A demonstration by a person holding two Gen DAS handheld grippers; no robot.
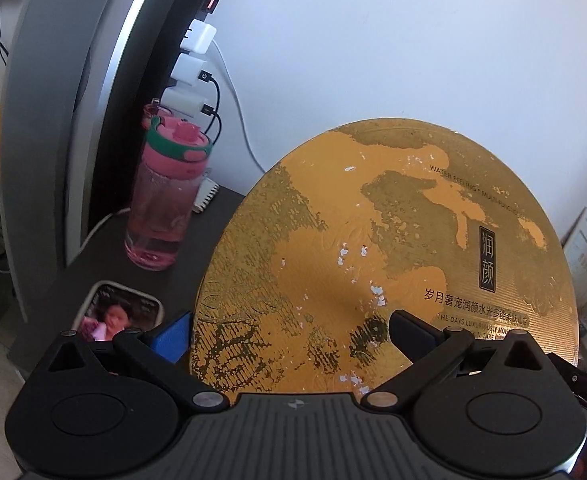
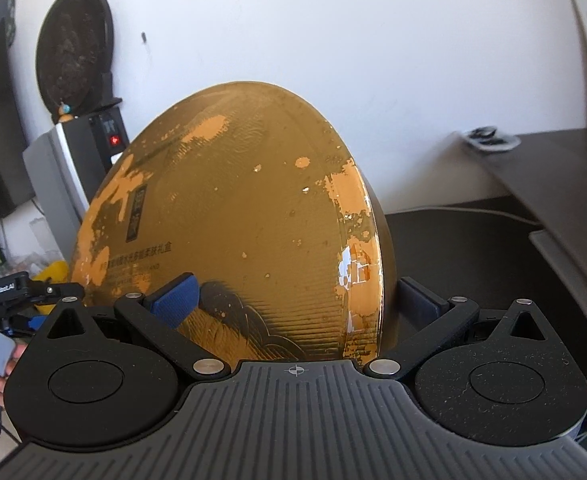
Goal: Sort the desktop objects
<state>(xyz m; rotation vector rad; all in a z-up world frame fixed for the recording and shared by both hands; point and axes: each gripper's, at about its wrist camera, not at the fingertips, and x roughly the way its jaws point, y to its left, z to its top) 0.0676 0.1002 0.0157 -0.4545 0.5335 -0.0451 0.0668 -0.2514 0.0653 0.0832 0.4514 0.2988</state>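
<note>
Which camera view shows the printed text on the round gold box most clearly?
The left wrist view: the round gold box faces the camera there, so the black characters and English lines are sharp. In the right wrist view the box is turned at an angle and shaded, so the text is small and blurred.

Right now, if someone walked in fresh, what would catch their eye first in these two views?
The big round gold box, worn and flaking, stands on edge and fills both views, with the left gripper and right gripper each straddling its lower rim. Next comes the pink water bottle on the dark desk at its left, beside a phone lying flat.
</note>
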